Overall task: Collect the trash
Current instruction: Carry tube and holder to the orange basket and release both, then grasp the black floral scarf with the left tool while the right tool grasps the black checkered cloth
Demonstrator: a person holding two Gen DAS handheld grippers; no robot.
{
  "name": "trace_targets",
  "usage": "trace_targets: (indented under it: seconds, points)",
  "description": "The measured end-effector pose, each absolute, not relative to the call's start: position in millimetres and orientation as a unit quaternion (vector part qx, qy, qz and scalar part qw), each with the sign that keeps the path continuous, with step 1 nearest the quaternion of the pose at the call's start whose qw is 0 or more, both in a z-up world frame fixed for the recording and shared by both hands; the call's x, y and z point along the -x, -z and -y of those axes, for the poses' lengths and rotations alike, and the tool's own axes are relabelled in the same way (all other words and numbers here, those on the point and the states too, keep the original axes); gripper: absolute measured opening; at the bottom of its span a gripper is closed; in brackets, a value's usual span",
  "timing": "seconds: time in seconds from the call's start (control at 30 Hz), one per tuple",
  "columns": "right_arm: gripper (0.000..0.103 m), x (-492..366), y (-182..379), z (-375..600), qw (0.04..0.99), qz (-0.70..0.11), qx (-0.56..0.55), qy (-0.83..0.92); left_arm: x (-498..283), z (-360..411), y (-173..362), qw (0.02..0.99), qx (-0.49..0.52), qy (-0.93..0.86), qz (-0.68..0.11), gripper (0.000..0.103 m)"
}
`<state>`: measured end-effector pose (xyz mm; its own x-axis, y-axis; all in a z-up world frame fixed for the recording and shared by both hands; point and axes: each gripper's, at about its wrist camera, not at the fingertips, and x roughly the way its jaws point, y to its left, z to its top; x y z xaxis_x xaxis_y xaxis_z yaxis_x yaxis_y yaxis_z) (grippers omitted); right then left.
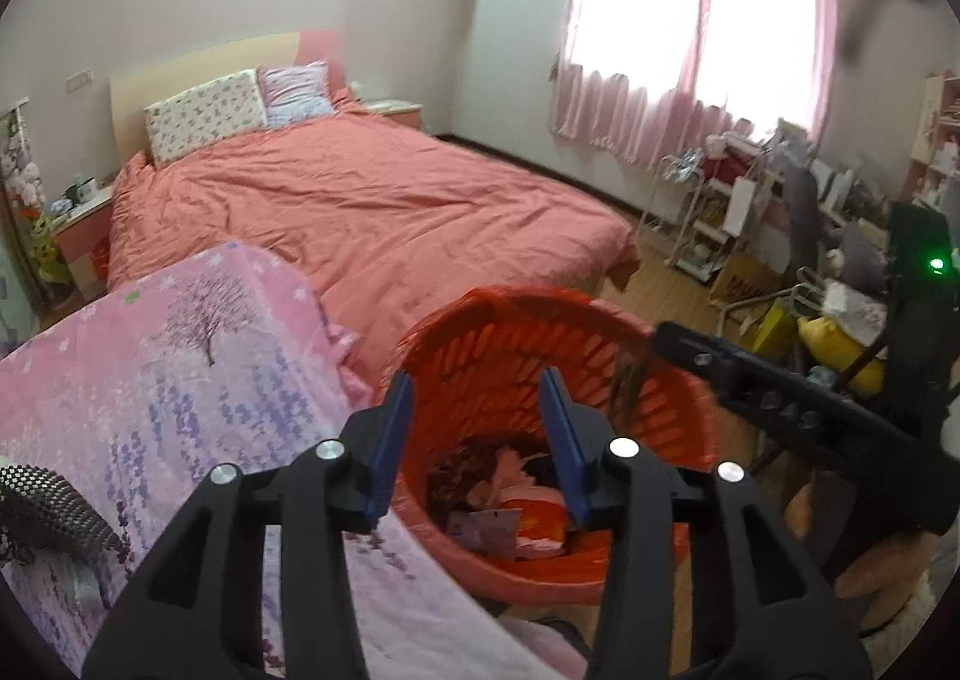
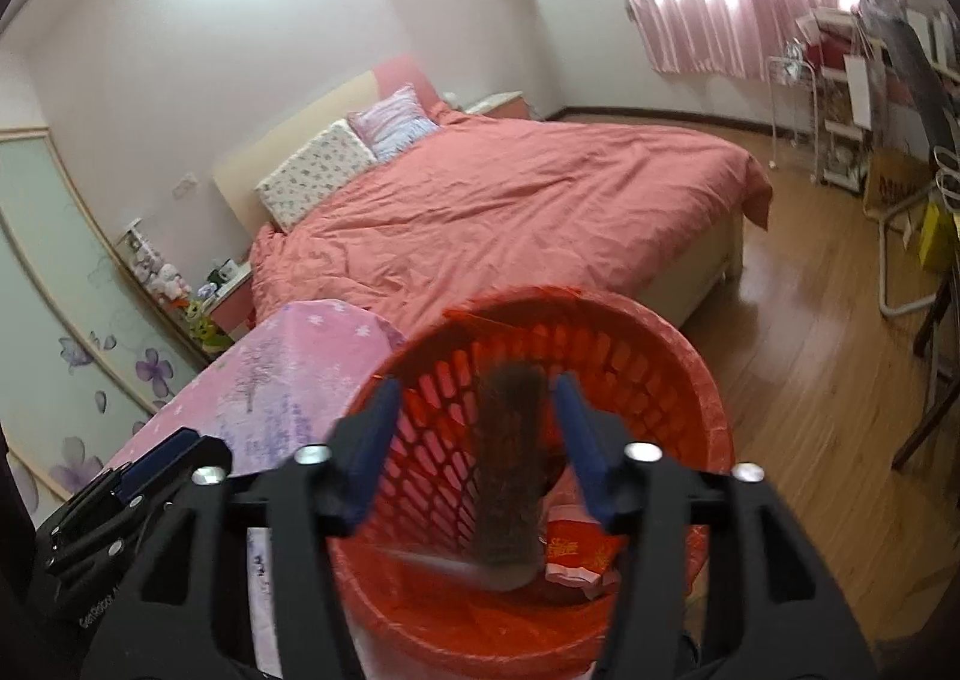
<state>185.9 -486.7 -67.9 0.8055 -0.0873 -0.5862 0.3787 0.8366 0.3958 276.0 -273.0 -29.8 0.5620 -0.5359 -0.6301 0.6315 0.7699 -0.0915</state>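
A red mesh trash basket [image 1: 672,428] lined with a red bag stands on the floor by the bed; it also shows in the right wrist view [image 2: 672,380]. Paper and wrapper trash [image 1: 510,506] lies in its bottom. My left gripper [image 1: 477,440] is open and empty just above the basket's near rim. My right gripper [image 2: 477,452] is open over the basket; a blurred brown piece of trash [image 2: 510,458] is in the air between its jaws, touching neither, inside the basket. The right gripper also shows in the left wrist view [image 1: 666,338] at the basket's right rim.
A pink flowered quilt [image 1: 180,380] lies left of the basket. A bed with a salmon cover [image 1: 372,200] fills the middle. Cluttered shelves, bags and a chair [image 1: 780,236] stand at the right under the pink-curtained window. Wood floor [image 2: 810,410] lies right of the basket.
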Motion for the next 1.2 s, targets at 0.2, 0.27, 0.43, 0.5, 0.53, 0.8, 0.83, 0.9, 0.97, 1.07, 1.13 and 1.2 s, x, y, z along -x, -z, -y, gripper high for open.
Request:
trace_targets:
  seconds: [0.2, 0.27, 0.43, 0.5, 0.53, 0.8, 0.83, 0.9, 0.97, 1.07, 1.13, 1.2]
  points:
    - [0.059, -178.1, 78.7, 470.7, 0.911, -0.306, -0.240, 0.137, -285.6, 230.1, 46.2, 0.889, -0.072, 0.286, -0.350, 0.054]
    - [0.059, -176.8, 78.9, 465.1, 0.911, -0.311, -0.235, 0.135, -283.4, 209.0, 49.7, 0.894, -0.076, 0.270, -0.350, 0.057]
    - [0.059, -178.9, 78.7, 442.6, 0.915, -0.323, -0.212, 0.120, -280.5, 143.8, 51.8, 0.907, -0.071, 0.217, -0.354, 0.061]
    - [0.059, -180.0, 78.8, 426.5, 0.916, -0.330, -0.199, 0.108, -283.1, 112.8, 52.5, 0.913, -0.066, 0.188, -0.355, 0.061]
    - [0.059, -180.3, 78.9, 420.5, 0.917, -0.332, -0.195, 0.103, -285.1, 94.6, 52.7, 0.918, -0.065, 0.169, -0.354, 0.061]
    - [0.059, -188.4, 82.2, 357.7, 0.921, -0.360, -0.142, 0.051, -314.6, -31.8, 59.2, 0.931, -0.015, 0.028, -0.363, 0.060]
    - [0.059, -191.0, 83.3, 350.7, 0.920, -0.365, -0.138, 0.044, -319.8, -41.4, 61.0, 0.929, -0.002, 0.025, -0.368, 0.059]
    - [0.059, -195.2, 83.6, 335.8, 0.918, -0.373, -0.132, 0.031, -331.0, -51.3, 64.8, 0.924, 0.020, 0.036, -0.380, 0.049]
    - [0.059, -198.3, 82.2, 320.3, 0.917, -0.377, -0.127, 0.017, -343.3, -53.0, 71.0, 0.918, 0.029, 0.045, -0.394, 0.038]
    - [0.059, -203.1, 77.6, 300.4, 0.918, -0.377, -0.124, -0.005, -351.4, -52.0, 79.2, 0.912, 0.016, 0.047, -0.407, 0.010]
    - [0.059, -208.6, 75.9, 287.1, 0.917, -0.377, -0.128, -0.024, -347.3, -57.7, 79.5, 0.913, 0.011, 0.045, -0.405, 0.007]
    - [0.058, -214.5, 73.3, 272.7, 0.916, -0.375, -0.135, -0.046, -336.1, -66.3, 80.9, 0.914, 0.005, 0.042, -0.404, 0.005]
